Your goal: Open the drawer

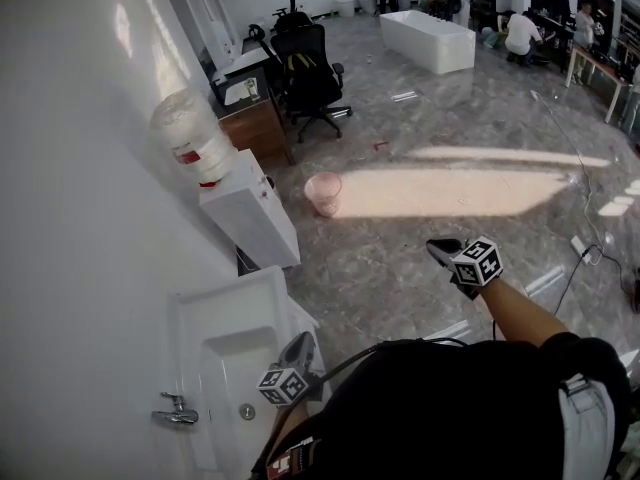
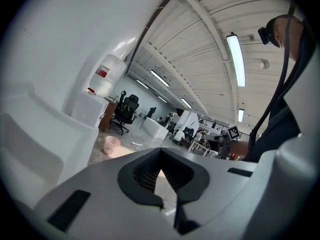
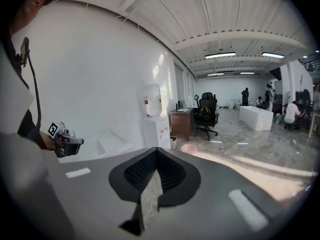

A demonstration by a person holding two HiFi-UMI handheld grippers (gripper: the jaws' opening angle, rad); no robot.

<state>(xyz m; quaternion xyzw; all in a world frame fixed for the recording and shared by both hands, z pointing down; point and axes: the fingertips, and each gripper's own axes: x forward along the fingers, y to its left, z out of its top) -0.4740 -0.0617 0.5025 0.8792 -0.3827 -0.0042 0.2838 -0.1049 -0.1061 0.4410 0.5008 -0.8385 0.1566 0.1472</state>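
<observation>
A brown wooden desk [image 1: 255, 123] stands against the white wall at the far left, beyond the water dispenser; it also appears in the right gripper view as the desk [image 3: 181, 122]. I cannot make out its drawer front. My left gripper [image 1: 300, 345] hangs shut and empty over the white sink [image 1: 235, 343], far from the desk. In its own view the left gripper [image 2: 159, 169] shows both jaws together with nothing between them. My right gripper [image 1: 441, 249] is out over the marble floor to the right, jaws together and empty, as the right gripper [image 3: 156, 166] also shows in its own view.
A white water dispenser [image 1: 245, 208] with a big bottle [image 1: 192, 136] stands between the sink and the desk. A pink bin [image 1: 323, 192] sits on the floor, and a black office chair [image 1: 310, 73] is by the desk. People and a white tub [image 1: 428, 40] are far back.
</observation>
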